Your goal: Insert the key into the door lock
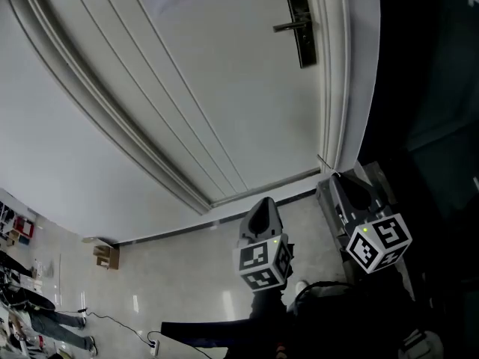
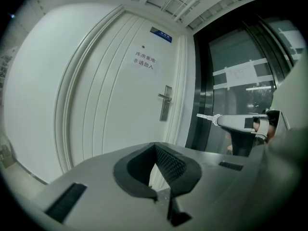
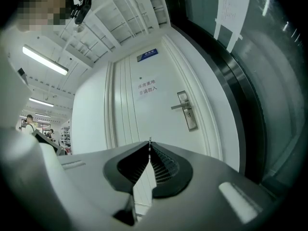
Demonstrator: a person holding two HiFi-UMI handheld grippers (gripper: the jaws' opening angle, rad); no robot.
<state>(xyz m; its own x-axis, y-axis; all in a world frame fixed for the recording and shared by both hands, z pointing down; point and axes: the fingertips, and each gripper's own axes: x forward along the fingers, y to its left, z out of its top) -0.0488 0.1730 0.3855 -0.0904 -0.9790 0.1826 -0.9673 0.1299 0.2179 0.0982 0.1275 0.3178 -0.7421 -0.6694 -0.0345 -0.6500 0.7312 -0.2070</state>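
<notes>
The white door (image 1: 187, 88) is closed, and its dark lock plate with a lever handle (image 1: 299, 26) sits near the door's right edge. The same lock plate (image 2: 166, 102) appears in the left gripper view and as the lock plate (image 3: 186, 110) in the right gripper view. My right gripper (image 1: 337, 176) is shut on a small silver key (image 2: 204, 116) that sticks out forward from its tips. Only the key's thin edge (image 3: 149, 141) shows between the right pads. The key is well short of the lock. My left gripper (image 1: 263, 203) is shut with nothing in it, left of the right one.
A paper sign (image 2: 145, 60) and a small blue plate (image 2: 160, 34) hang on the door. A dark-framed glass wall (image 2: 231, 81) stands right of the door. On the floor at the left are a cardboard box (image 1: 106, 256) and a cable (image 1: 120, 324). People stand far left (image 1: 45, 320).
</notes>
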